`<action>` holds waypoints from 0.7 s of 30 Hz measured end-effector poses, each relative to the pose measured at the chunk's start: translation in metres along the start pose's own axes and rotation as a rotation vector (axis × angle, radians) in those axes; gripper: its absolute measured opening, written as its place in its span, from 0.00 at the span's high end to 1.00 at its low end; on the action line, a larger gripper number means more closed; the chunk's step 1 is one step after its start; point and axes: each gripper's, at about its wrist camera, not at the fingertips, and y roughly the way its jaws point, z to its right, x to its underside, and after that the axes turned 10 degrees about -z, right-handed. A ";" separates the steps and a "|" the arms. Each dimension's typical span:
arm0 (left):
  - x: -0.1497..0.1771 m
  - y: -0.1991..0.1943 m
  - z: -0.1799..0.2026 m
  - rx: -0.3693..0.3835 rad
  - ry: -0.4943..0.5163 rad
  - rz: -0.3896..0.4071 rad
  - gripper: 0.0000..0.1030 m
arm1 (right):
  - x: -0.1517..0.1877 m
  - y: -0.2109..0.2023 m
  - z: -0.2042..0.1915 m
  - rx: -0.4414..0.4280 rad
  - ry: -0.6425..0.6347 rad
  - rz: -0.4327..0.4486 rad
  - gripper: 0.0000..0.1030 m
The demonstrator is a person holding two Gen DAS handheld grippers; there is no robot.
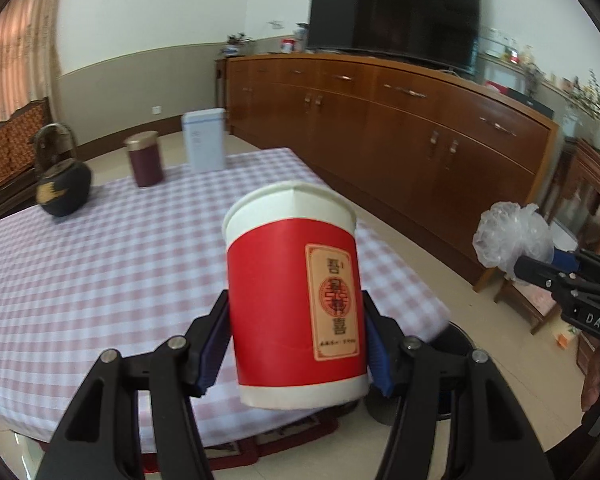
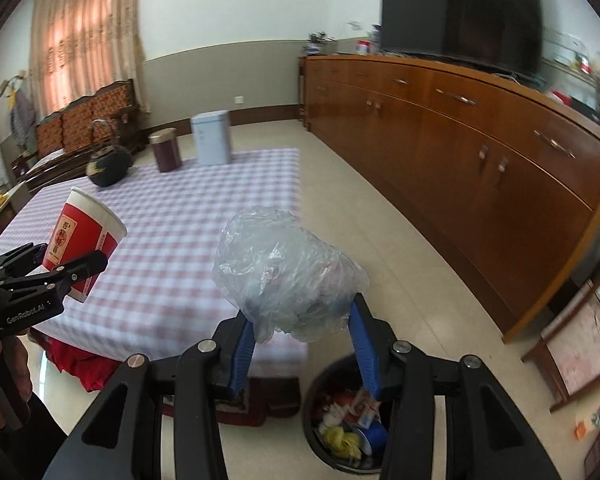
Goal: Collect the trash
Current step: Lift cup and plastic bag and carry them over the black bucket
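Note:
My left gripper is shut on a red paper cup with a white rim and a gold label, held tilted in the air over the corner of the checked table. The same cup and left gripper show at the left of the right wrist view. My right gripper is shut on a crumpled clear plastic bag, held up above a dark round trash bin on the floor with several scraps in it. That bag and right gripper appear at the right of the left wrist view.
On the far side of the table stand a black kettle, a dark red canister and a pale blue tin. A long wooden sideboard with a television lines the right wall. A small wooden stool stands on the tiled floor.

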 end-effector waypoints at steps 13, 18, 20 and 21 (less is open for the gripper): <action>0.013 0.029 0.098 0.119 0.149 -0.063 0.41 | 0.059 -0.010 0.082 0.077 0.123 -0.046 0.55; 0.023 0.042 0.125 0.153 0.183 -0.102 0.41 | 0.086 -0.009 0.108 0.095 0.159 -0.076 0.55; 0.028 0.045 0.133 0.157 0.195 -0.112 0.41 | 0.094 -0.008 0.114 0.103 0.170 -0.082 0.55; 0.030 0.048 0.137 0.162 0.200 -0.120 0.41 | 0.098 -0.008 0.116 0.107 0.173 -0.086 0.55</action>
